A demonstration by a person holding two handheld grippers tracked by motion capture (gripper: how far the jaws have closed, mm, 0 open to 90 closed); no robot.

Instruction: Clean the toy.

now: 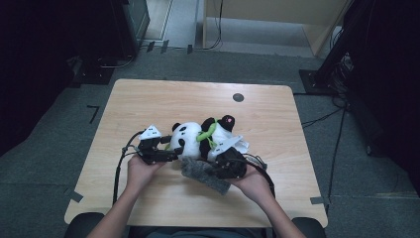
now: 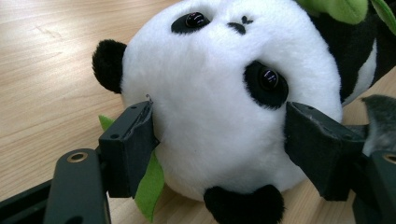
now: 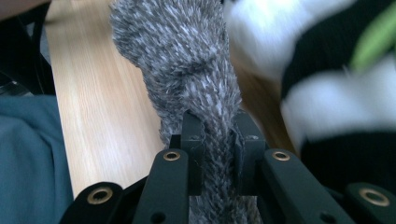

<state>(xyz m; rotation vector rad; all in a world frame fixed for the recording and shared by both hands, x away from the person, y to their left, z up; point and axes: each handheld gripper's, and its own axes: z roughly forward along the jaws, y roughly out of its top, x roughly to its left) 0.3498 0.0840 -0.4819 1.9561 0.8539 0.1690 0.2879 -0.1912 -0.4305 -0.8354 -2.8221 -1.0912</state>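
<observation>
1. Panda plush [image 1: 188,139] lies on its side near the middle of the wooden table [image 1: 148,99], head toward the person's left, body and green leaf trim toward the right
2. Left gripper [image 1: 166,148] at the panda's head: jaws spread wide, one pad on each side of the white head, pressing into the fur; in the left gripper view the head [image 2: 224,93] sits squarely between them. Reads as a hold that steadies the toy
3. Right gripper [image 1: 225,166] just in front of the panda's body, jaws pinched tight on a grey fuzzy cloth [image 3: 187,70]; cloth runs from the jaws out past the panda's black-and-white flank
4. Grey cloth [image 1: 205,176] lies on the table along the panda's near side, touching it
5. Progress, judged: both grips made, toy pinned, cloth in hand. Left to do: whatever the cloth is meant for, wrapping or wiping the panda; it does not yet cover the toy
</observation>
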